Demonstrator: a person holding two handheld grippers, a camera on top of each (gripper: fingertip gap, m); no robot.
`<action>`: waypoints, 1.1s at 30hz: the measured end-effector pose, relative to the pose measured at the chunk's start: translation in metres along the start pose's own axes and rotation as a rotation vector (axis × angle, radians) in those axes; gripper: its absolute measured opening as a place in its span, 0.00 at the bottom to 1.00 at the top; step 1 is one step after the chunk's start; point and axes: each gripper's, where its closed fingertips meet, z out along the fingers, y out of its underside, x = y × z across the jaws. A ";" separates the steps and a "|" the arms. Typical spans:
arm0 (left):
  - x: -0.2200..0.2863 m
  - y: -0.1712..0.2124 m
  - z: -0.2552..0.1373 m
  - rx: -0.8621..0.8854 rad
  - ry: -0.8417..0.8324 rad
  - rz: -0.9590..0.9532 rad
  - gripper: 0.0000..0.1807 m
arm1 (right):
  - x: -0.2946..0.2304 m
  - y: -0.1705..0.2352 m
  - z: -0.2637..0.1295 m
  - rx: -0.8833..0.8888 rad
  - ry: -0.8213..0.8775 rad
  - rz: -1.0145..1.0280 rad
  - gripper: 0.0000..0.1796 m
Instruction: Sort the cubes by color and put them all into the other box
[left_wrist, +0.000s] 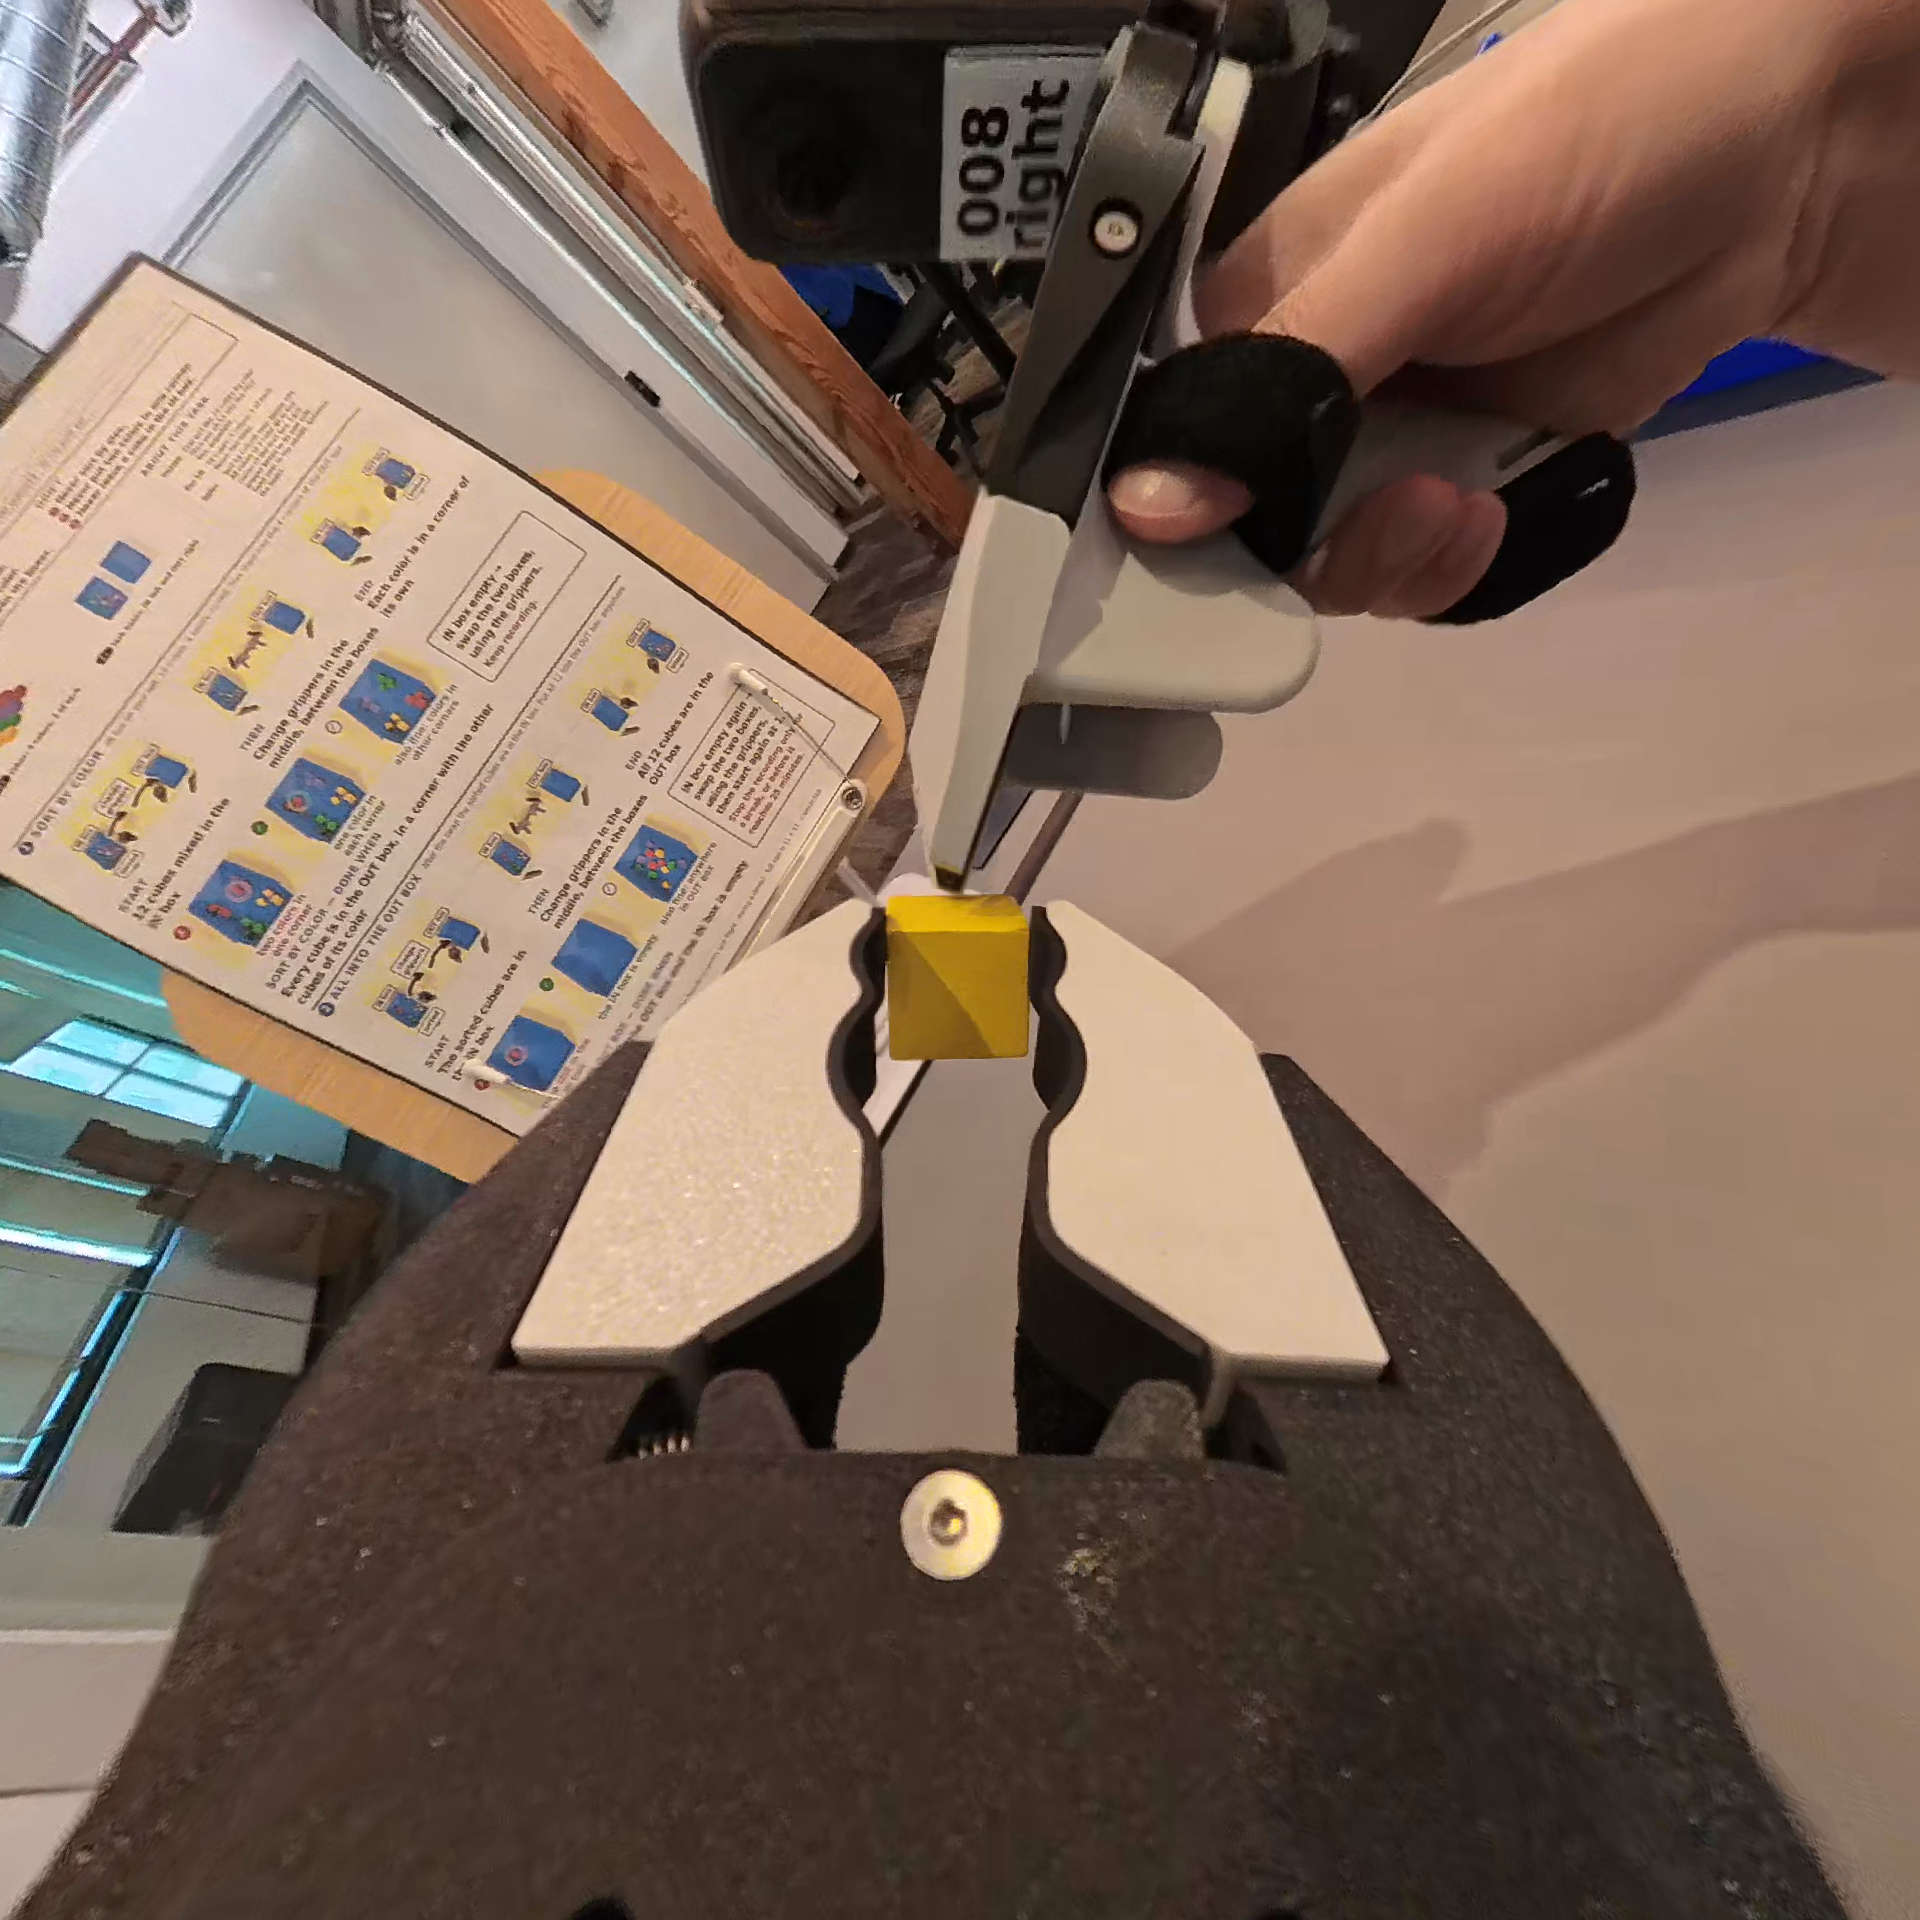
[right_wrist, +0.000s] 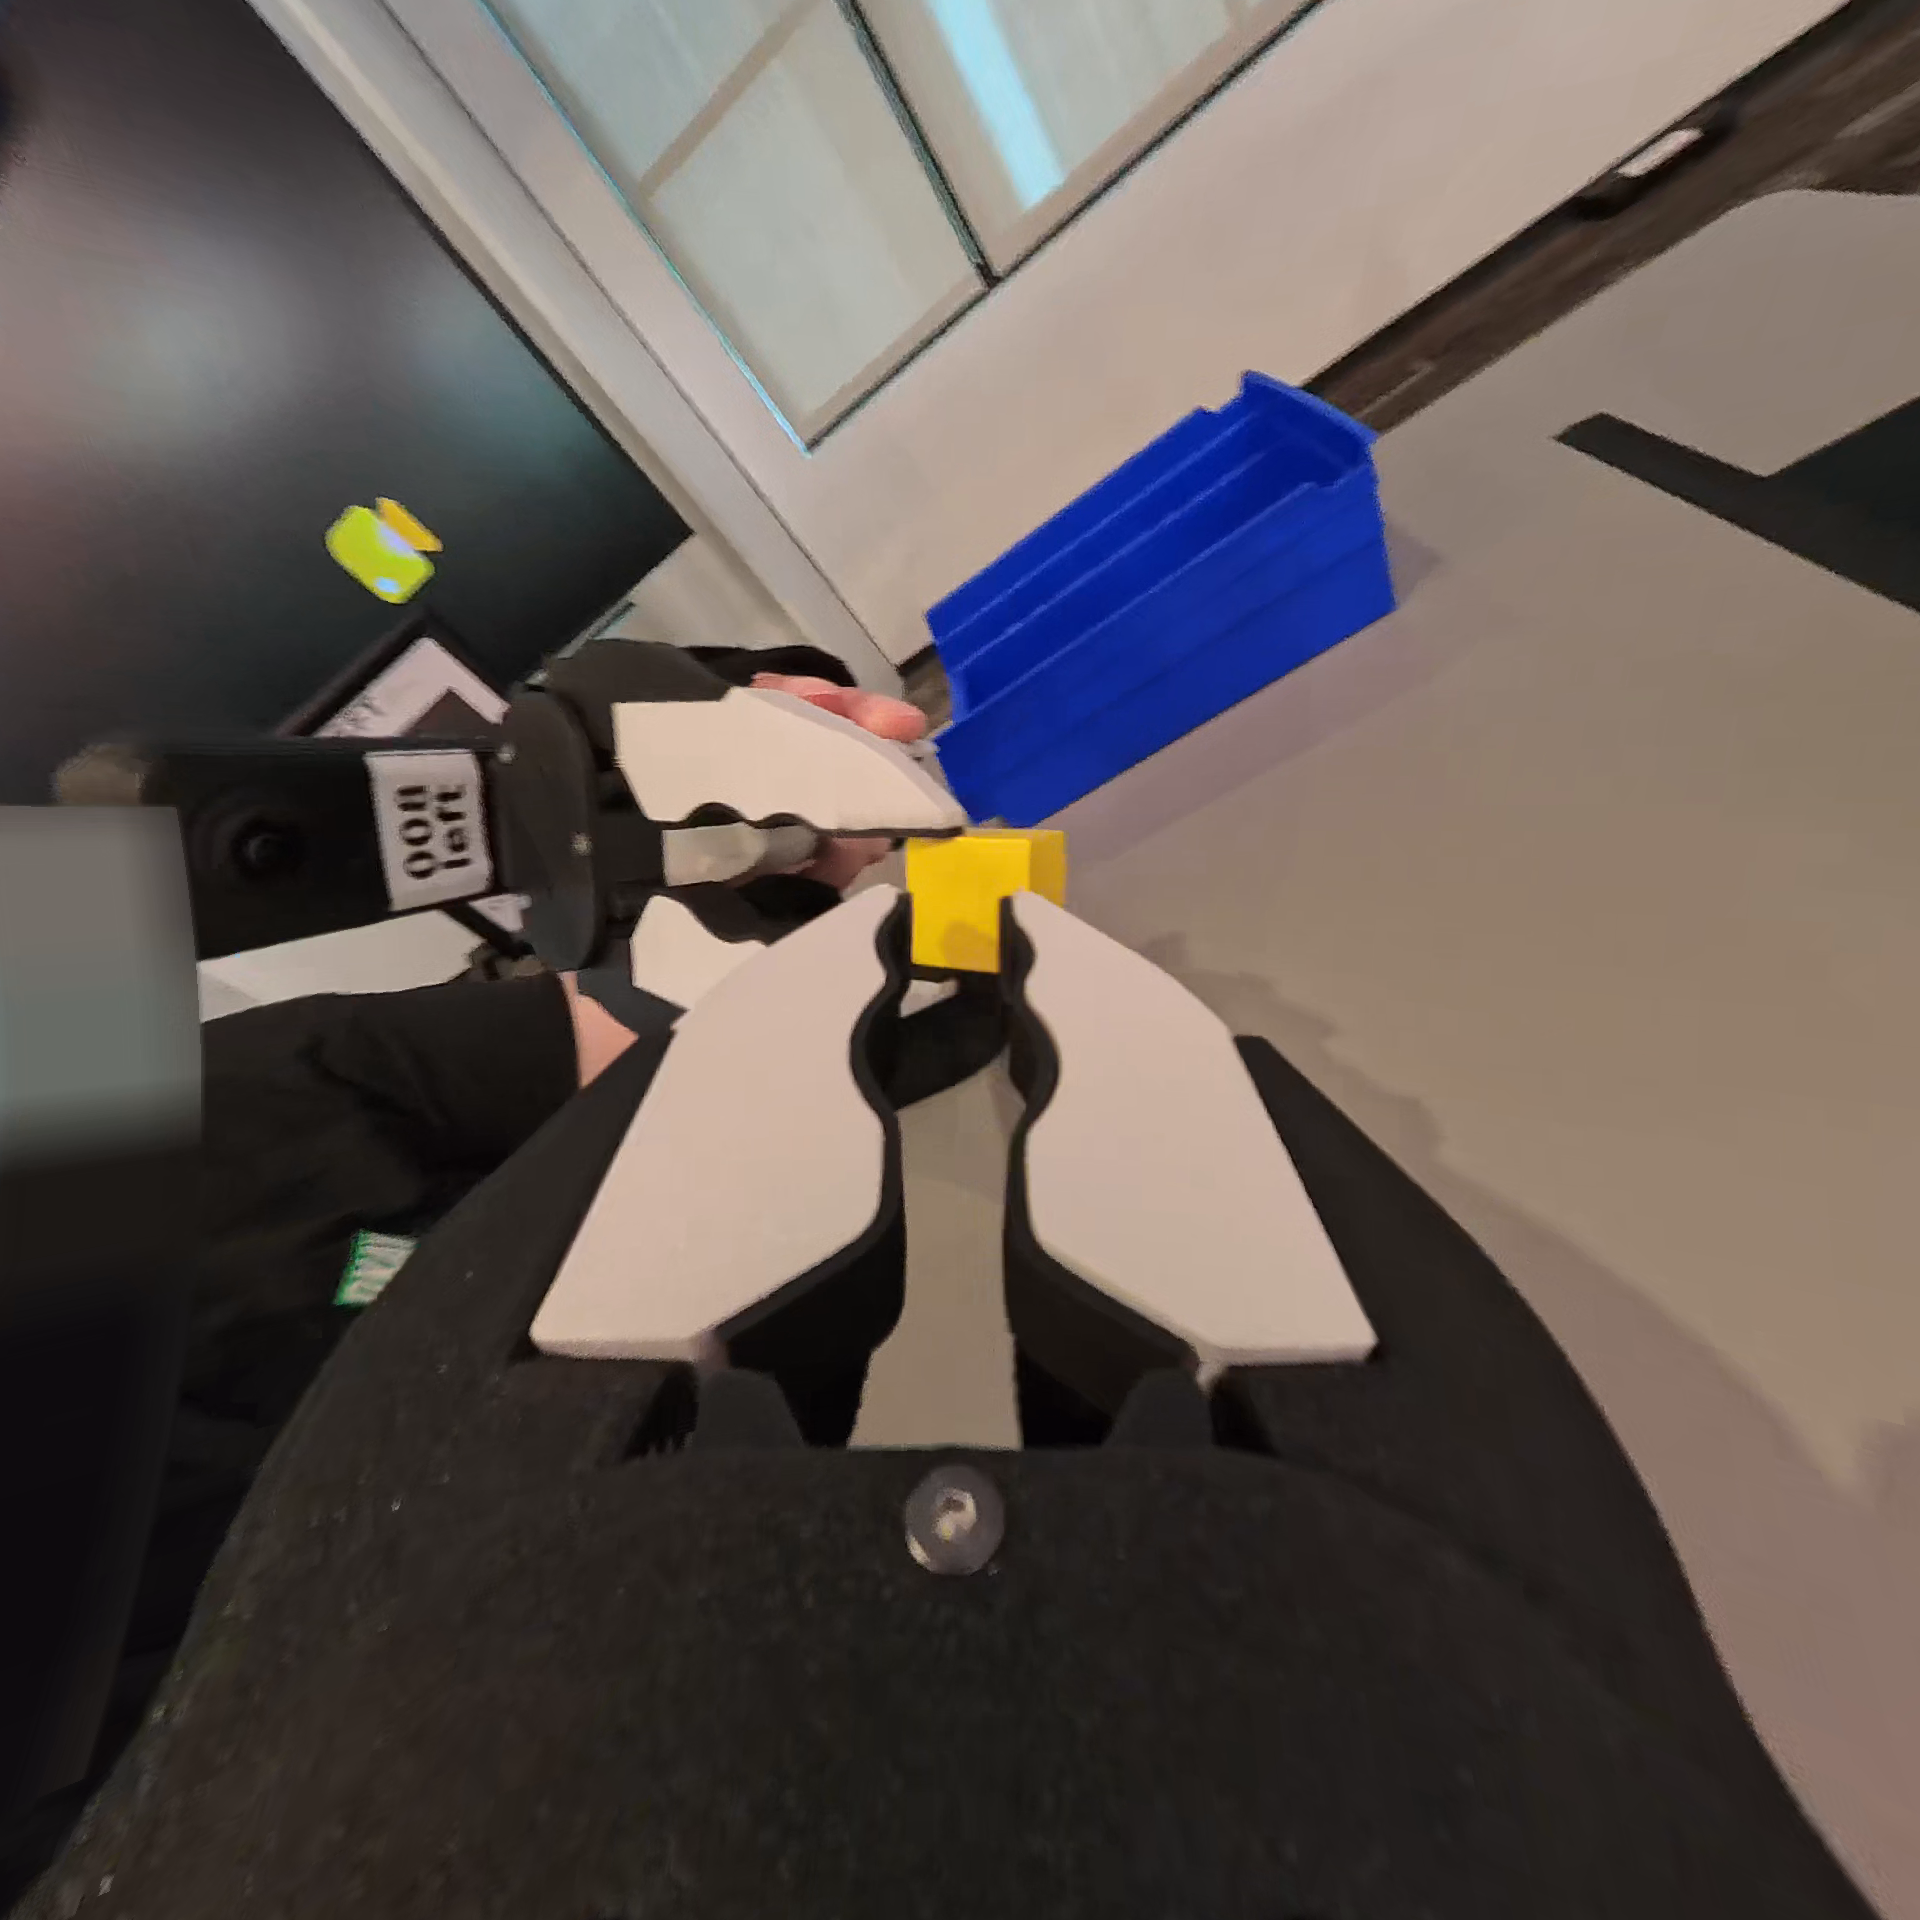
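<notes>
Both our left gripper and right gripper clenched one yellow cube mid-handover; blue box delivery remained.

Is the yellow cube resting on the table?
No, the yellow cube is held in the air between the left gripper's fingers, above the table.

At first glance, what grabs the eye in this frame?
A yellow cube held in mid-air, pinched by the left gripper and the right gripper at once. Behind it, a blue box sits on the grey table; an instruction sheet lies to the left.
</notes>
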 end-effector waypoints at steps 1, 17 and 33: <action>0.000 0.001 0.000 -0.007 -0.006 0.012 0.14 | 0.005 0.000 -0.001 -0.003 0.049 -0.012 0.14; 0.008 0.001 0.004 -0.063 -0.025 0.097 0.14 | 0.012 0.018 0.021 -0.168 0.271 -0.202 0.16; 0.028 0.083 0.004 -0.108 -0.052 -0.288 0.23 | 0.031 0.004 -0.055 -0.139 0.459 -0.247 0.15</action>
